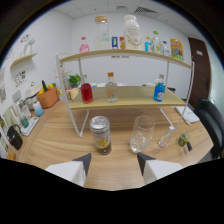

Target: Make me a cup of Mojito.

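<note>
Colours shown. Table (60, 145): light wood grain. Shelf (125, 97): pale wood boards on white metal legs. Can (101, 135): silver top, dark body with a gold label. Glass (142, 133): clear, colourless. Red bottle (86, 93): red liquid. Clear bottle (111, 88): orange cap. Blue bottle (159, 91): bright blue. Jar (132, 31): whitish. Top shelf: pink bottle (84, 46) and yellow box (176, 49). Basket (48, 97): orange-brown. Plant (74, 79): green. Fingers (70, 171): white with dark tips. Walls (50, 30): white.

Upright can (101, 134) beside clear glass (141, 133)
</note>
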`<state>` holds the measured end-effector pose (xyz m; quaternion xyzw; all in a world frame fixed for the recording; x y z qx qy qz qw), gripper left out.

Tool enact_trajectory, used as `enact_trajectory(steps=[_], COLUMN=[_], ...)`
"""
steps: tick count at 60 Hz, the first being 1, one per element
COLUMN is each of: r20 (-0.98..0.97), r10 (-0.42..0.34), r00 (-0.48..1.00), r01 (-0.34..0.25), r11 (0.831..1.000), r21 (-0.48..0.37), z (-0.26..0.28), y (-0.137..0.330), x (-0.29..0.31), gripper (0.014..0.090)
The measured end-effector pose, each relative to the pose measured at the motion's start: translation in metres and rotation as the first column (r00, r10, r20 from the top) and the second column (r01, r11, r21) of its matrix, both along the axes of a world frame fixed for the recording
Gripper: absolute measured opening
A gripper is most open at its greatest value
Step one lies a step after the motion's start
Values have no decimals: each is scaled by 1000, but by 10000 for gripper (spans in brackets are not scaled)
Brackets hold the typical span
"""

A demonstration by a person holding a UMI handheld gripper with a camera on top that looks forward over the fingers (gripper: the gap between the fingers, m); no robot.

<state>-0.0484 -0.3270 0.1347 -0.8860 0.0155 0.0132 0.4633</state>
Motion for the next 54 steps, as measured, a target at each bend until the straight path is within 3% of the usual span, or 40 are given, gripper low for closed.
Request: enact_trajectory(steps=[8,28,41,54], r20=[30,63,49,27], r10=[-33,-36,-65,-57], r00=[999,997,997,998], r01=[34,39,67,57], r11=[999,998,997,998], r21=[-23,-42,-27,-10], z=[11,28,36,41], y=[-18,-49,-54,-52], x=[25,71,93,96], gripper=[854,851,848,854])
